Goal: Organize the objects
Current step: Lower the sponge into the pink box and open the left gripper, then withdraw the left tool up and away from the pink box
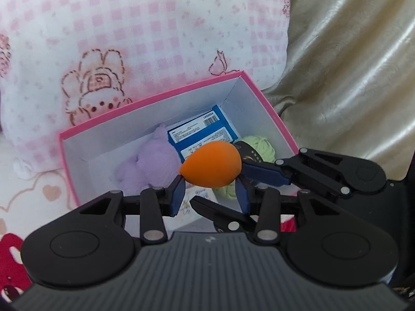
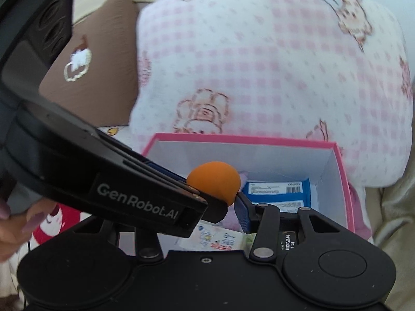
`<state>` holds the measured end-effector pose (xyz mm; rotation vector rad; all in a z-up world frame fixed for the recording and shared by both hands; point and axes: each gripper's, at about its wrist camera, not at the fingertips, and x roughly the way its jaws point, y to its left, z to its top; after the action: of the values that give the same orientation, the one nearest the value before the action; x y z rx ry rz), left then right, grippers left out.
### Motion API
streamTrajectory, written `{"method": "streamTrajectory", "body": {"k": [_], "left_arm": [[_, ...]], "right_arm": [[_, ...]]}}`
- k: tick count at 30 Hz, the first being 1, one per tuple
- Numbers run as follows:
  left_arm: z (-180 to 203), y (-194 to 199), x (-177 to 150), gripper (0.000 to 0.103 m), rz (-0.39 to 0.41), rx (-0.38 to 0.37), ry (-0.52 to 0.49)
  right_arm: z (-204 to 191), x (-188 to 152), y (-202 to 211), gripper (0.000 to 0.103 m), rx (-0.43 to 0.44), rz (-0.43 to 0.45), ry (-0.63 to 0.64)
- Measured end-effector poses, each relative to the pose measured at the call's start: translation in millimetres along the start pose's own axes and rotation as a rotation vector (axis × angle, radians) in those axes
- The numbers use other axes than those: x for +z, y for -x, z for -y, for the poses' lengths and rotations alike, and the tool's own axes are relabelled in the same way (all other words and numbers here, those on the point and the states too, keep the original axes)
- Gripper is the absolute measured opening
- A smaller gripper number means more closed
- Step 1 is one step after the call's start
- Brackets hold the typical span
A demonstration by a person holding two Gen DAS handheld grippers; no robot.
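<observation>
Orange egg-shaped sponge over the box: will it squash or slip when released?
The orange sponge looks matte and soft, so it probably gives under the left gripper. Its rounded shape may roll after landing in the pink box.

In the left wrist view the orange sponge (image 1: 211, 164) covers the near corner of the blue packet (image 1: 201, 136), the ball of green yarn (image 1: 259, 147) at three o'clock of it is half hidden behind the right gripper's (image 1: 233, 181) fingers, and the packet's print is too small to read. In the right wrist view the left gripper (image 2: 207, 197) crosses from nine o'clock and hides the box's (image 2: 345, 181) left wall and the right gripper's own left finger (so its grip cannot be judged there). The checked pillow (image 2: 259, 64) is blurred, and a hand (image 2: 15, 223) is cut off at the nine o'clock edge.
</observation>
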<state>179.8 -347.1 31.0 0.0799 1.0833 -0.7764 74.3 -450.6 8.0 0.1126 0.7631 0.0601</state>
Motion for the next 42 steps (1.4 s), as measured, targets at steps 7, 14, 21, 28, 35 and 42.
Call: {"method": "streamTrajectory", "body": {"k": [7,14,21,28,35,42], "left_arm": [[-10.5,-39.3,2.2,0.040,0.001,-0.046,0.059],[-22.5,-60.2,-3.7,0.040,0.011,-0.065,0.131],[-20.5,-52.2,-7.0,0.043,0.137,-0.058,0.083],[-28.7,-30.5,-14.2,0.043,0.156,-0.072,0.130],[-22.9,8.5,-42.5,0.043,0.111,-0.007,0.106],[-21.0,67.7,-77.5,0.043,0.128,0.024,0.124]], "right_arm": [[27.4,-9.4,-27.6,0.051,-0.012,-0.028,-0.097],[34.2,-18.9,-46.4,0.051,-0.027,-0.031,-0.131],[34.6,-17.8,-52.2,0.052,-0.099,-0.008,-0.131],[33.8,-26.2,-30.5,0.052,-0.111,0.045,-0.191],[4.2,-44.8,12.1,0.052,-0.038,0.079,-0.187],[-31.4,-46.3,42.4,0.052,0.010,0.064,-0.187]]}}
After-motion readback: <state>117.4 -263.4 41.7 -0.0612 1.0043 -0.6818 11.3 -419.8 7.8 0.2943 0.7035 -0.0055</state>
